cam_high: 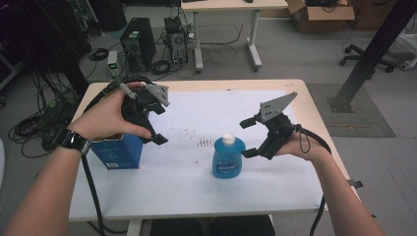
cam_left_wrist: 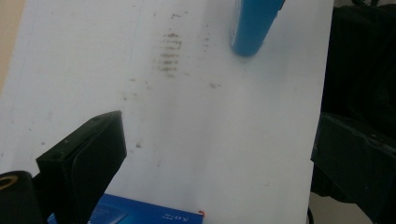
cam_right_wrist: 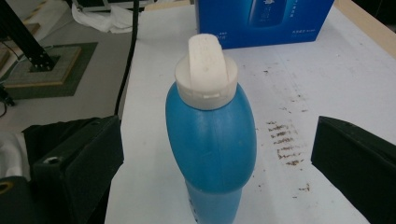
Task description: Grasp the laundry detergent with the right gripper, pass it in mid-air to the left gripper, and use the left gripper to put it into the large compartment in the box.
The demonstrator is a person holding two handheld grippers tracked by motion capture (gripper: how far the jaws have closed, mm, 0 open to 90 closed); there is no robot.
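A: Where does the blue bottle (cam_high: 228, 158) stand relative to each hand-held gripper?

B: Upright on the white sheet (cam_high: 196, 172) covering the desk (cam_high: 314, 105), near its middle. In the high view, the right hand-held gripper (cam_high: 249, 137) hangs just at the bottle's 3 o'clock, held in the right hand (cam_high: 295, 146); the left hand-held gripper (cam_high: 158, 123) is well apart at the bottle's 10 o'clock, held in the left hand (cam_high: 105, 118), above a blue box (cam_high: 119, 151).

A: How far open is the right one?

B: Wide. In the right gripper view the bottle's body and white flip cap (cam_right_wrist: 206, 77) sit between the two jaws, with clear space on either side; neither jaw touches it. It grasps nothing.

A: And the left?

B: Also spread wide and released. In the left gripper view its jaws frame bare, brown-stained sheet, with the bottle's base at 1 o'clock and the box's edge at 6 o'clock.
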